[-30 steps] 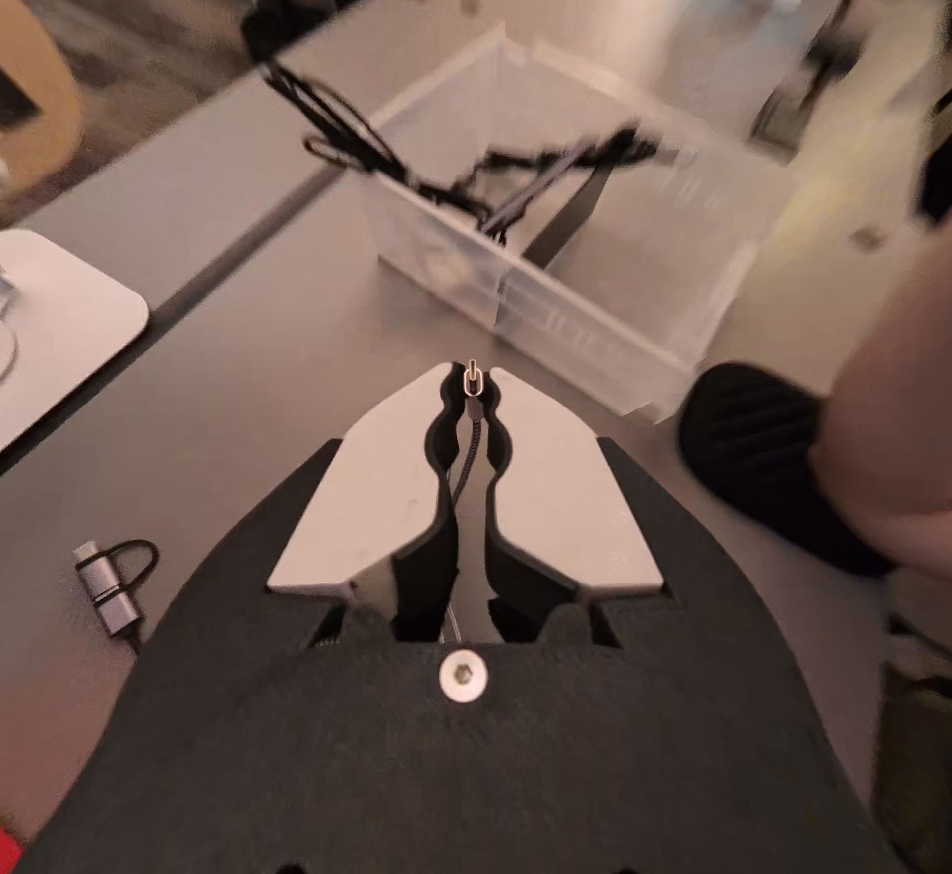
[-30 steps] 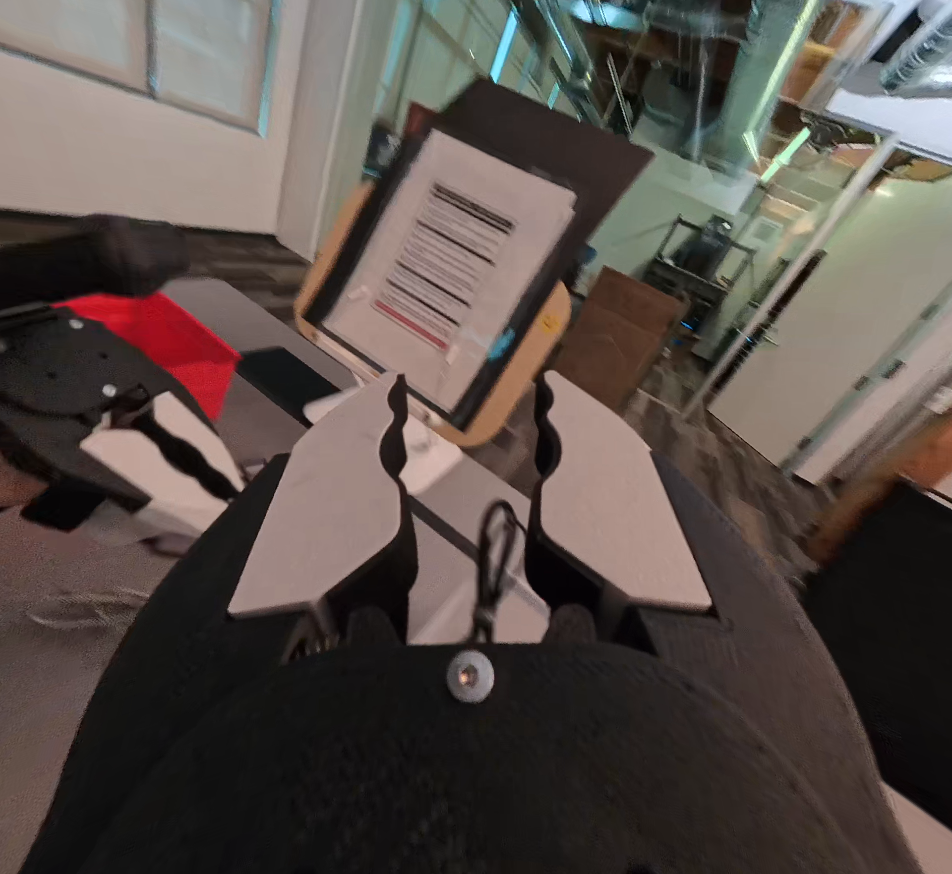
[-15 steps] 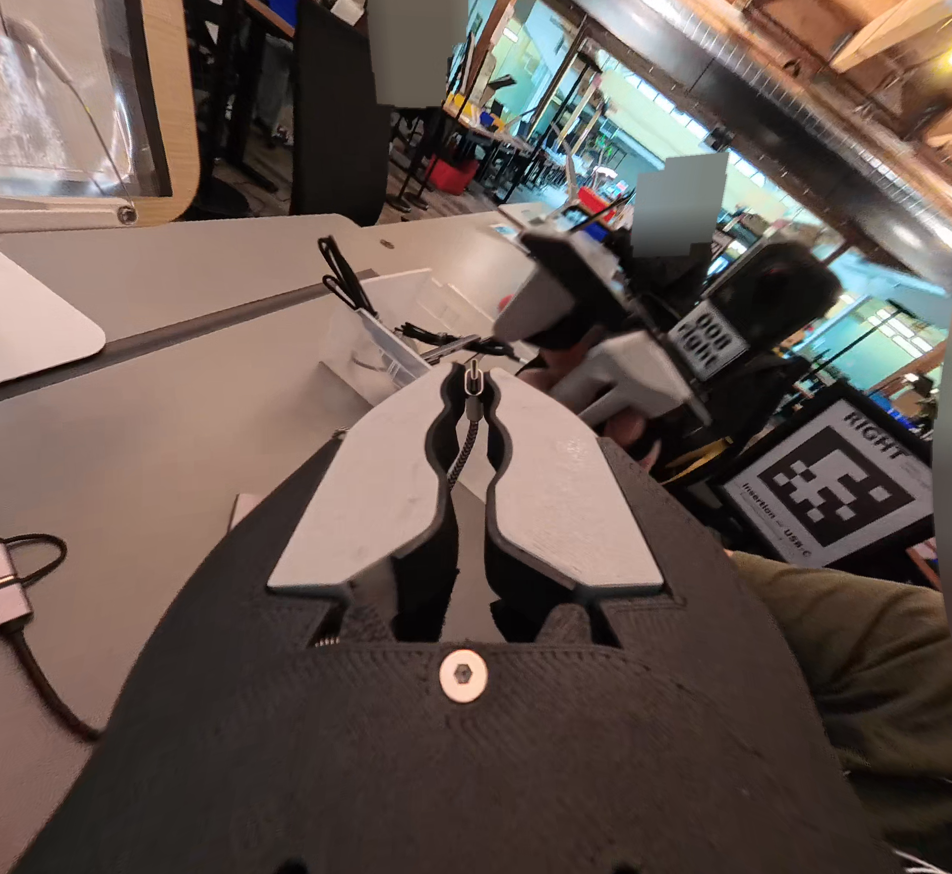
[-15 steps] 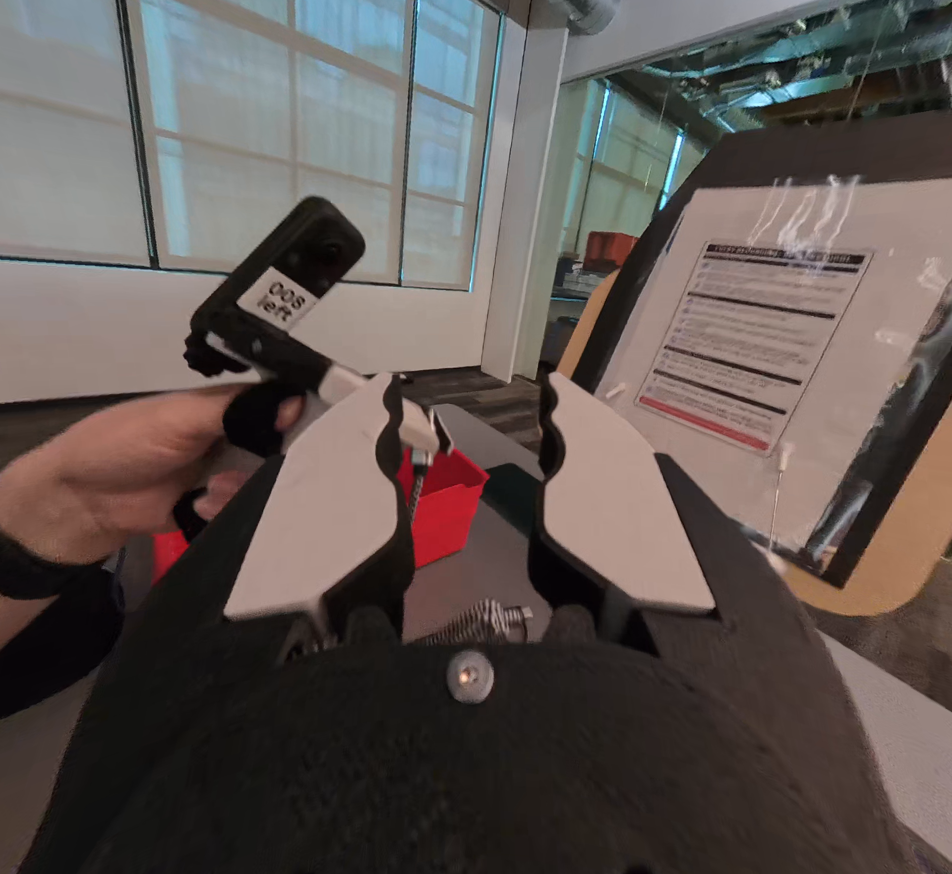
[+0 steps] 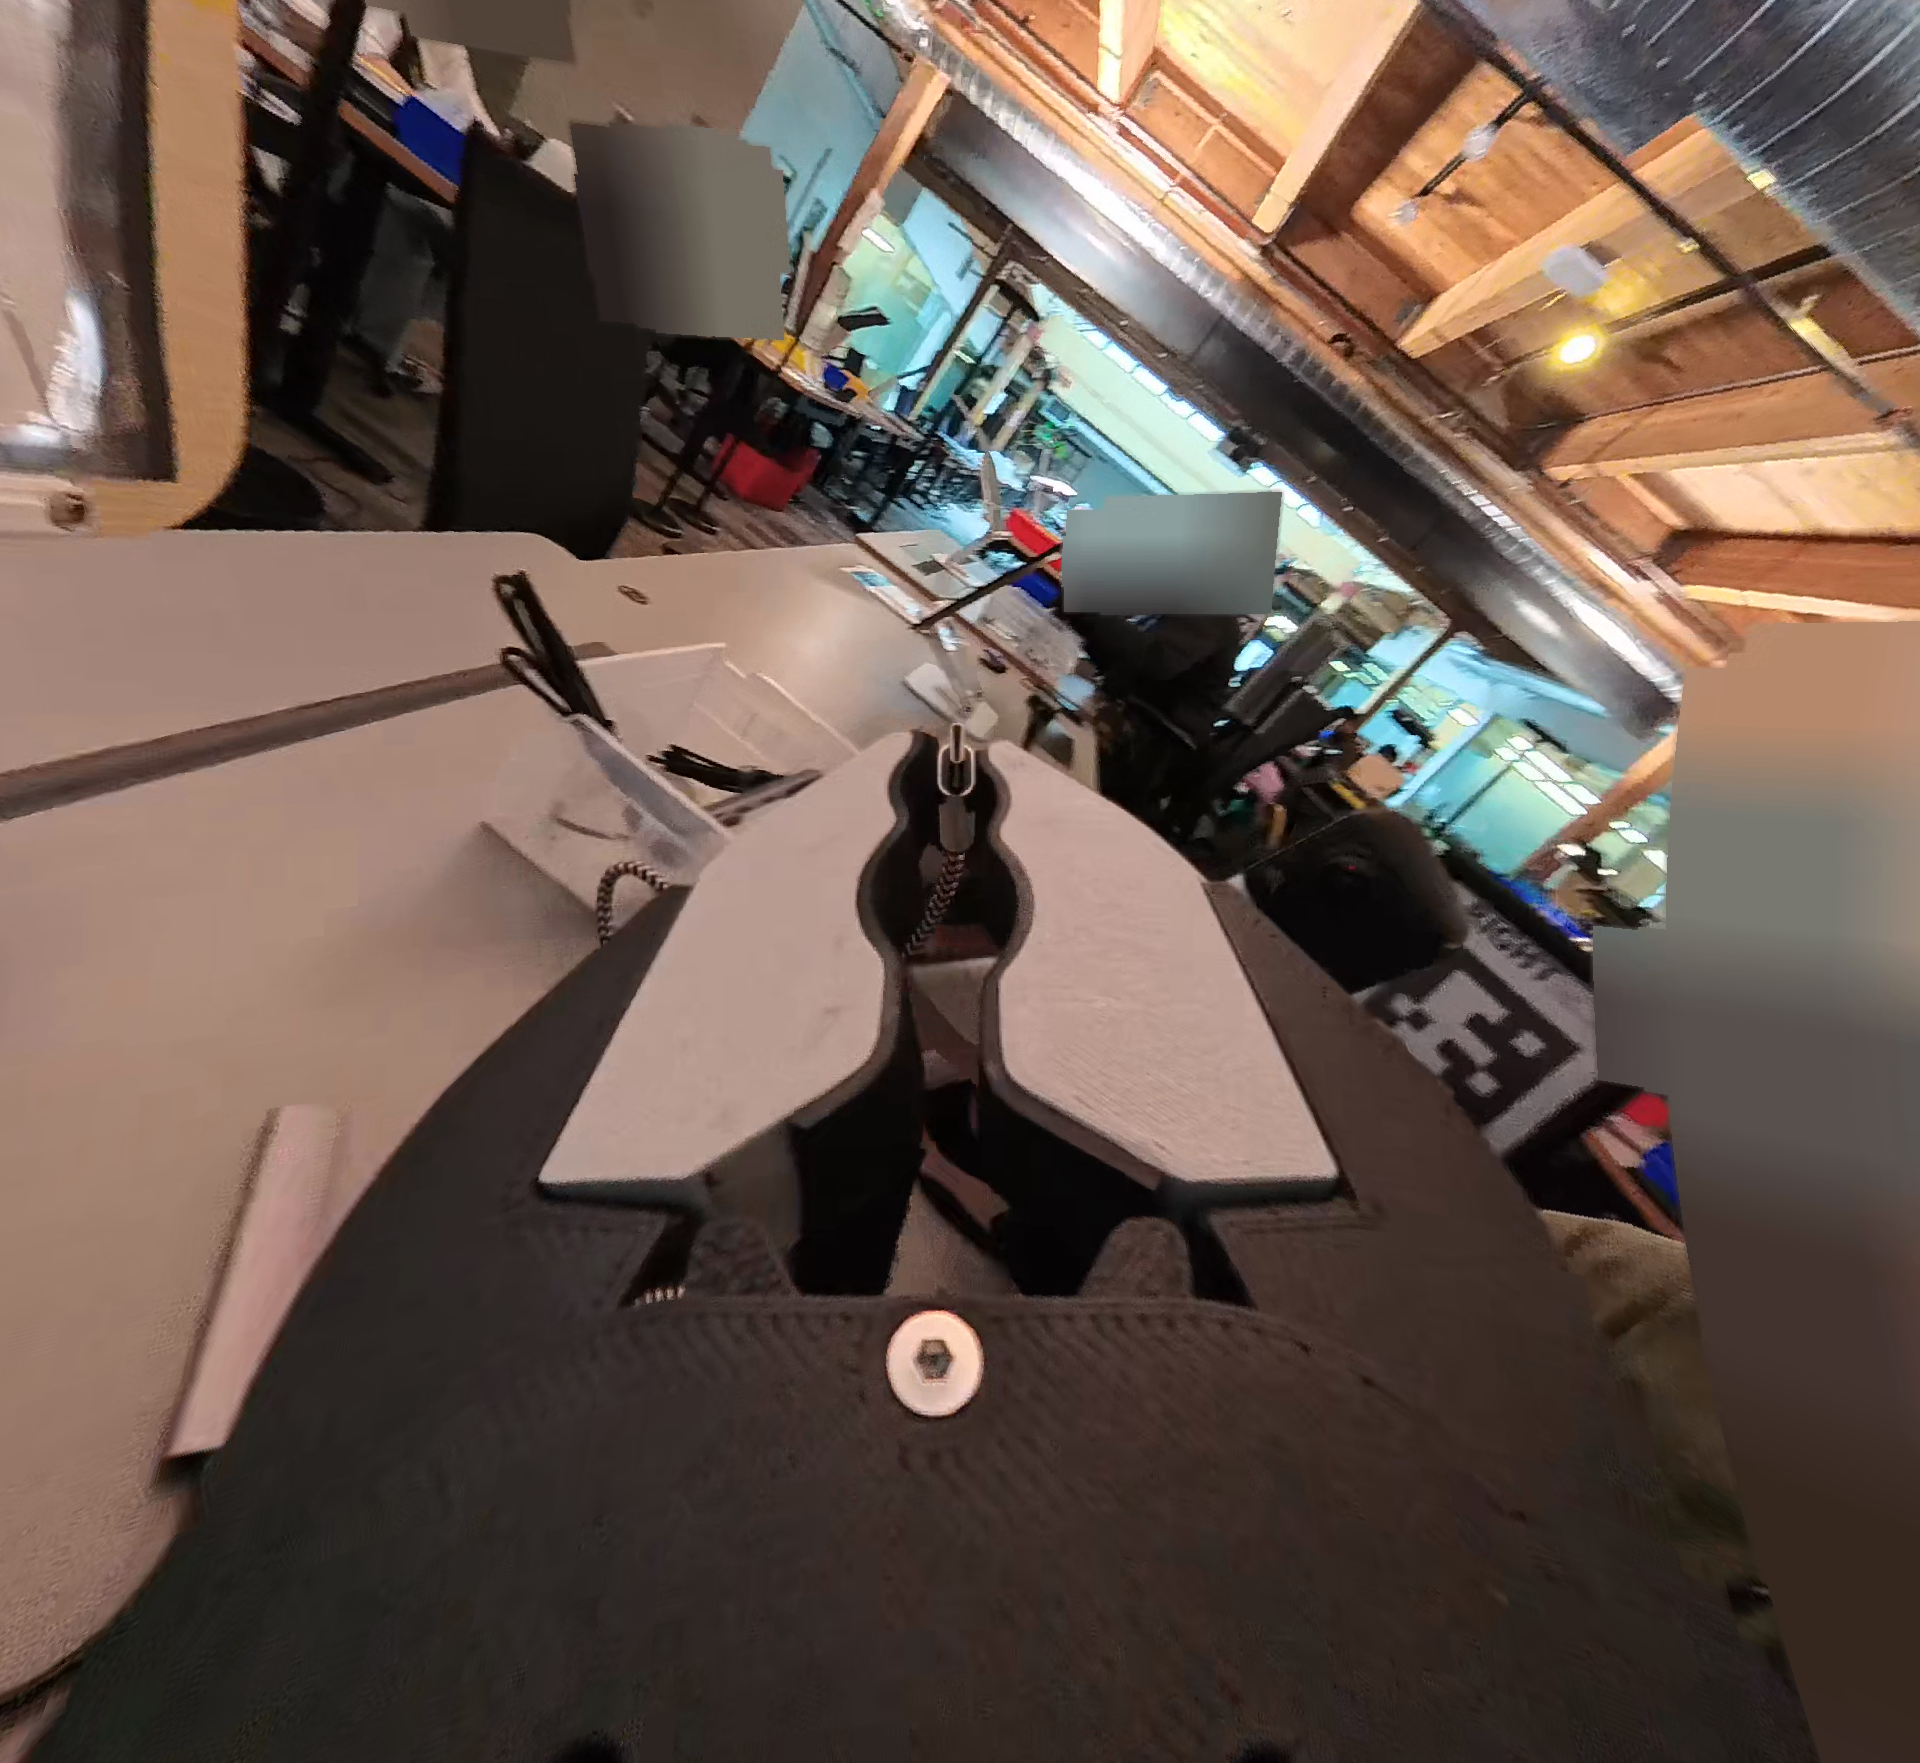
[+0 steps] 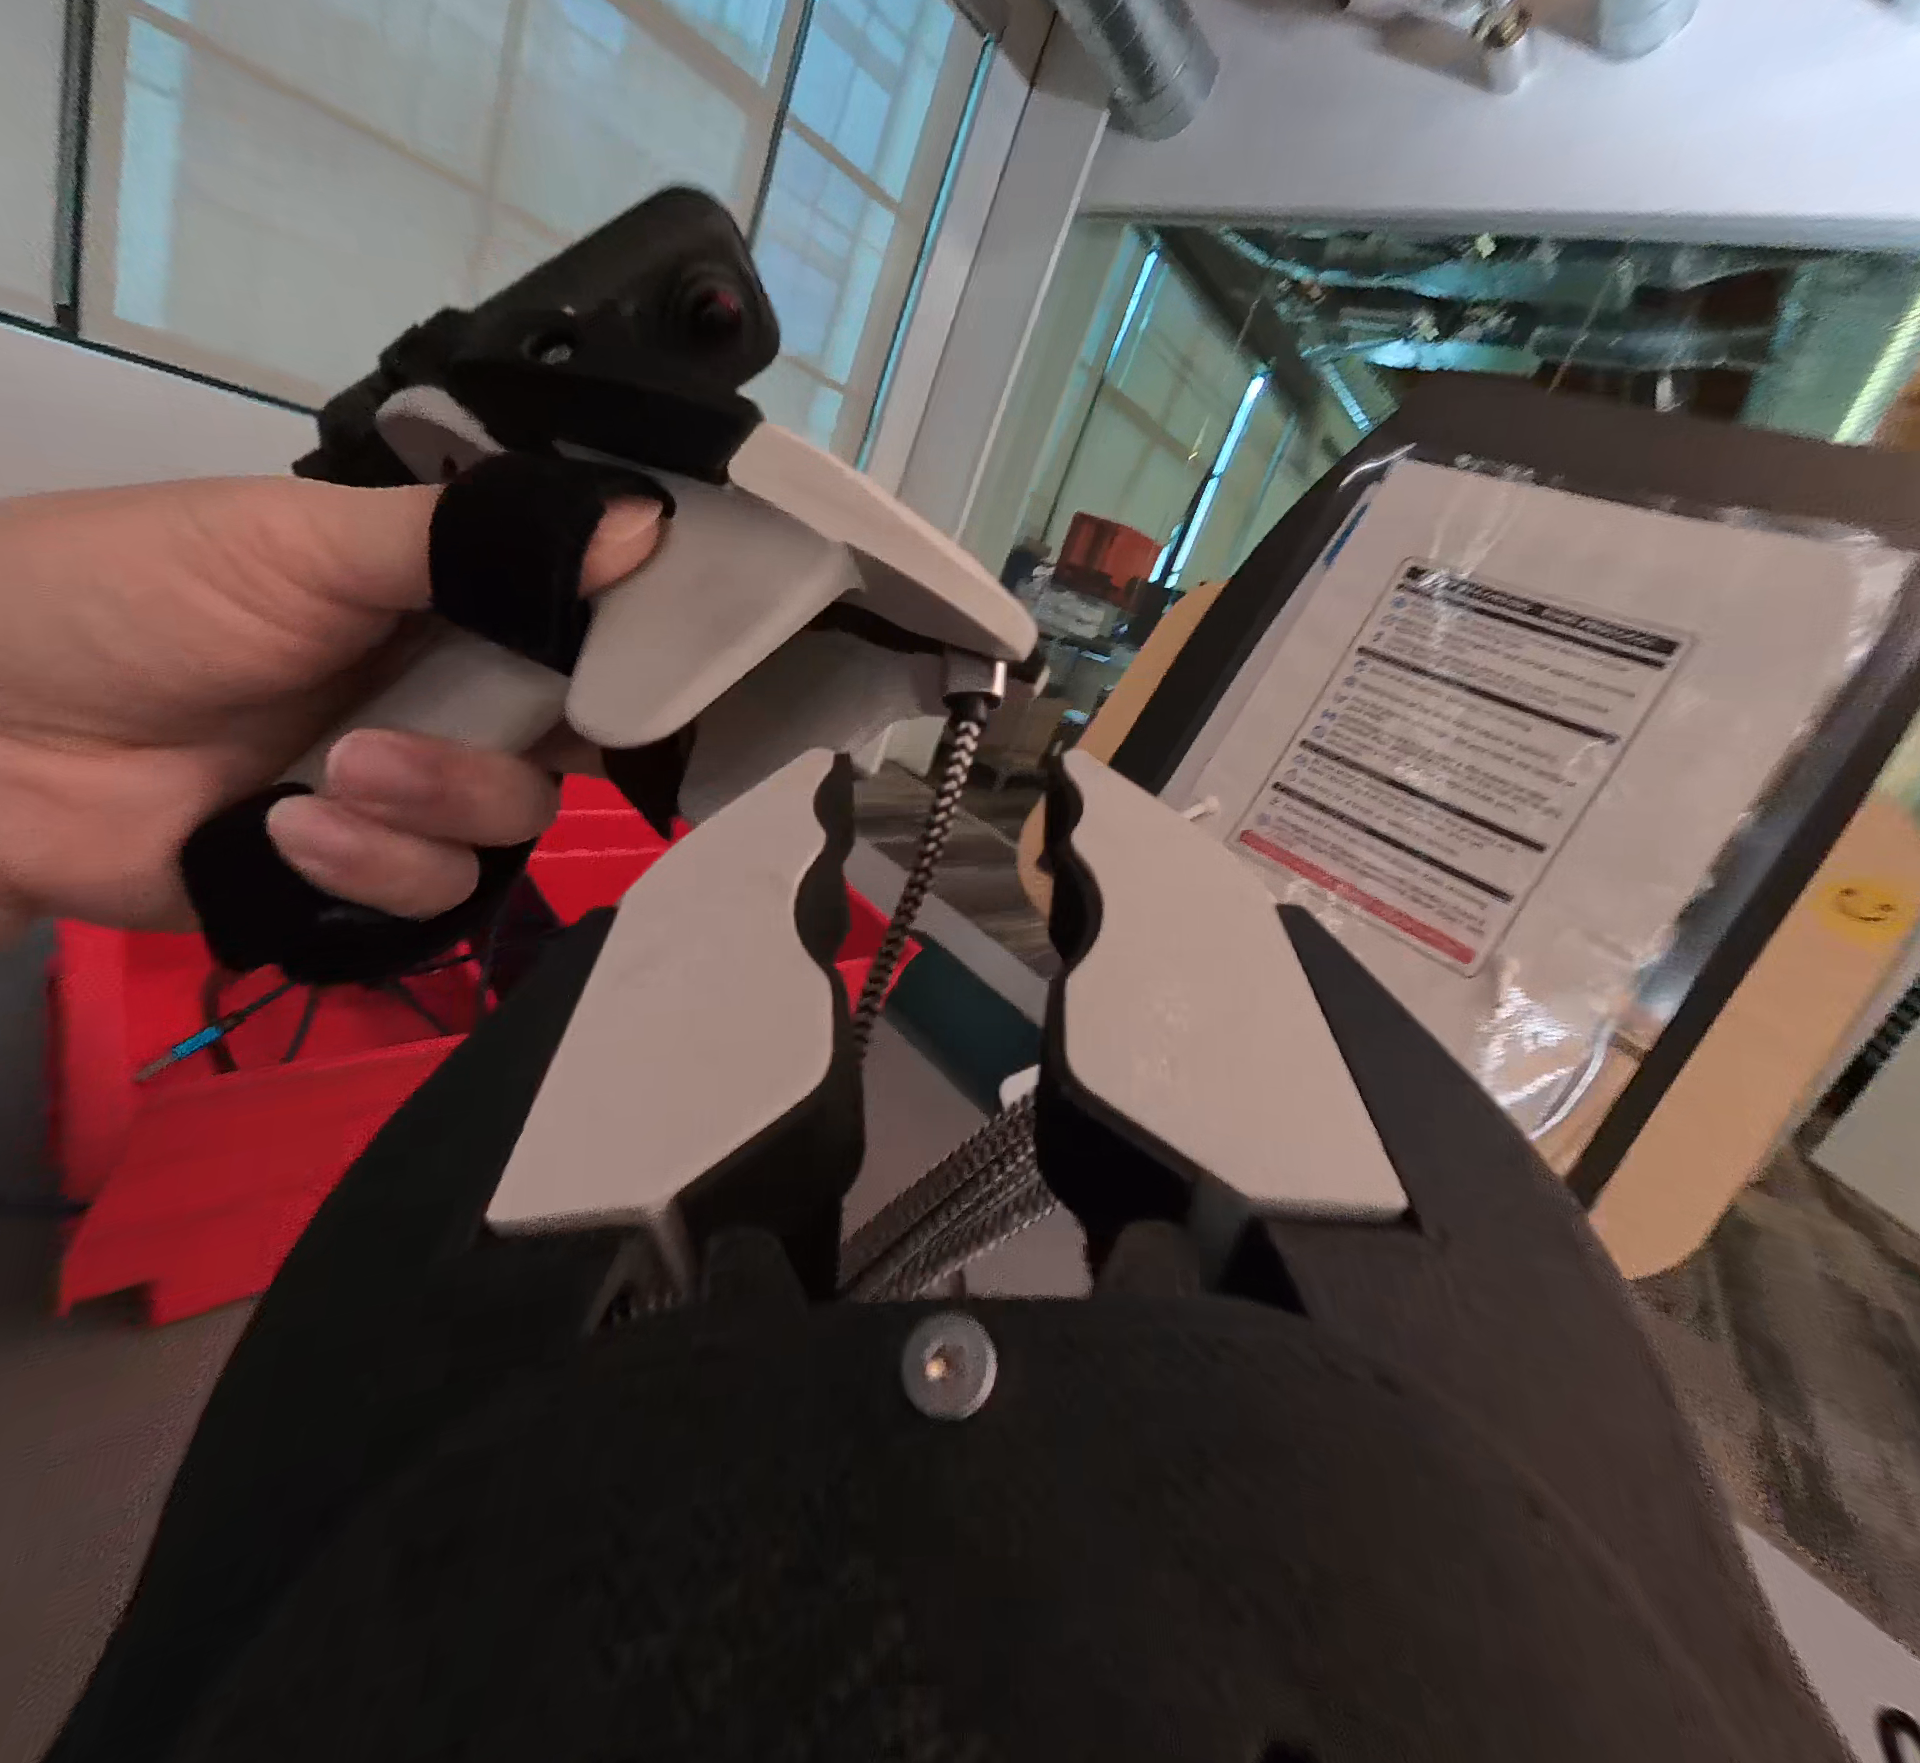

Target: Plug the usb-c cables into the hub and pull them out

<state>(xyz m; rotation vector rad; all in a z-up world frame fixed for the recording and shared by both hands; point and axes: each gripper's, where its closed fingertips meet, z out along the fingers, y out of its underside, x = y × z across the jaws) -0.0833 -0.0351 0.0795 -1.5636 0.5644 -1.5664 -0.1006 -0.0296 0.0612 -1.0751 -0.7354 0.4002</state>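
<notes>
A braided usb-c cable (image 5: 940, 882) is clenched by its metal plug (image 5: 956, 763) at the tips of the left gripper (image 5: 954, 768), raised above the grey bench (image 5: 208, 882). The right gripper (image 6: 943, 778) is held just beside it, jaws released, with the cable hung between them. A clear bin (image 5: 665, 778) is seen at far left.

Red bin (image 6: 260, 1152) beside framed notice (image 6: 1455, 778).
</notes>
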